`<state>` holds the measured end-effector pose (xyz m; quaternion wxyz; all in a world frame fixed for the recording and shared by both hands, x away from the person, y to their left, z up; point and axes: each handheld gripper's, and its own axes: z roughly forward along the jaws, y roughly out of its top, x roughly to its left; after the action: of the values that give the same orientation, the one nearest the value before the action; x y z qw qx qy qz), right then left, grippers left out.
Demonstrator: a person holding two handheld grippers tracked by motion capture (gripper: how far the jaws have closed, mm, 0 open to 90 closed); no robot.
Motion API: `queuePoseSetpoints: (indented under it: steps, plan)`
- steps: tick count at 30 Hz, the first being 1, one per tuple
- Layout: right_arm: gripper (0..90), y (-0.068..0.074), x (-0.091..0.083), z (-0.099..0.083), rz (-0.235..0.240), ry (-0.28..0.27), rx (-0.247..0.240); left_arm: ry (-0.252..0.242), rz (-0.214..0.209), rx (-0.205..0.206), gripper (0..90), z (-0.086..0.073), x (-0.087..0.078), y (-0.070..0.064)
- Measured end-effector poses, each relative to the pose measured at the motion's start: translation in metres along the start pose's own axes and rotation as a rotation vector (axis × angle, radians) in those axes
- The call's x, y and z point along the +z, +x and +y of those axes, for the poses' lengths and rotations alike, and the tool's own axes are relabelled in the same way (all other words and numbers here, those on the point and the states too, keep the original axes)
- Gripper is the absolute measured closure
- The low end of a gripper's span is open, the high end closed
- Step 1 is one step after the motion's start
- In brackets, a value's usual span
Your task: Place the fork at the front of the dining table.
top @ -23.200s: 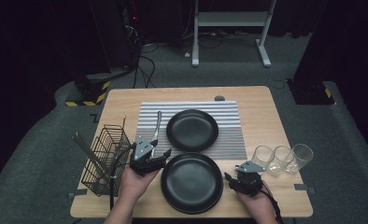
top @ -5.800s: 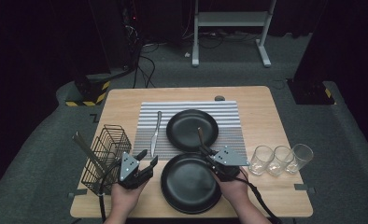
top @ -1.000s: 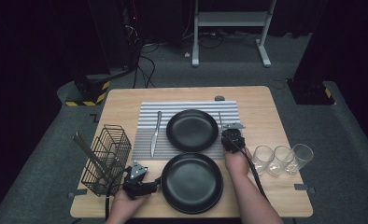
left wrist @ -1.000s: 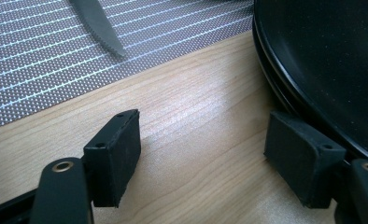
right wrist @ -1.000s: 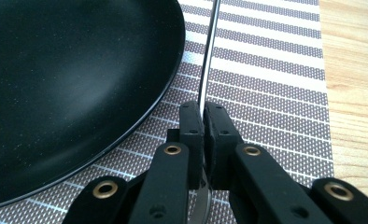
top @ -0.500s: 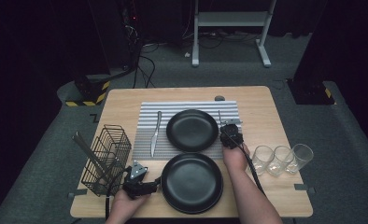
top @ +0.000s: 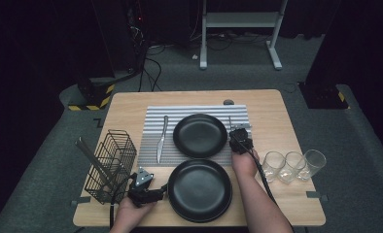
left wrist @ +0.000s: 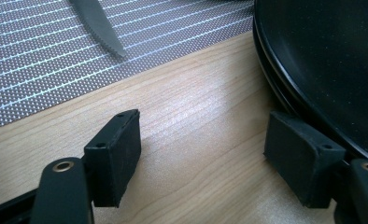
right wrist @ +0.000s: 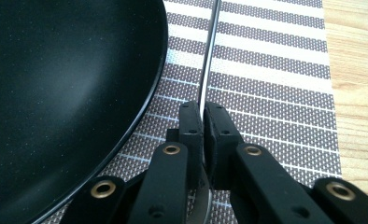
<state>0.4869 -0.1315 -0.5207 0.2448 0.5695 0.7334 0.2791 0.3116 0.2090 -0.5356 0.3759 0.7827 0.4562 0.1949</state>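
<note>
Table-setting under way: the right gripper (right wrist: 201, 122), jaws pinched on a slim metal utensil (right wrist: 209, 56), lays it at the far plate's (top: 200, 135) three o'clock; the left gripper (left wrist: 210, 149) gapes empty beside the near plate (top: 200, 190).

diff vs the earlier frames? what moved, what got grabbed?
The right tool carried a thin metal utensil from the near plate to the right of the far plate, down onto the striped mat, still clamped. The left tool drew back to the near plate's left rim, open, holding nothing. Unchanged: knife, wire basket, three glasses, both plates.
</note>
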Motion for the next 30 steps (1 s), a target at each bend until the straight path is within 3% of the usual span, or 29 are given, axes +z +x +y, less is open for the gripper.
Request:
queuePoseSetpoints:
  steps: [13,22,26,30]
  plan:
    - [80.5,0.001,-0.003,0.002,0.009,-0.017,0.009,0.0,0.0,0.0,27.5,0.0,0.0,0.0]
    - [70.7,0.007,-0.019,-0.001,0.021,-0.048,-0.011,0.0,0.0,0.0,27.5,0.0,0.0,0.0]
    - [69.9,0.009,-0.027,-0.004,0.02,-0.064,-0.028,0.0,0.0,0.0,27.5,0.0,0.0,0.0]
    - [69.7,0.008,-0.035,-0.009,0.032,-0.079,-0.014,0.0,0.0,0.0,27.6,0.0,0.0,0.0]
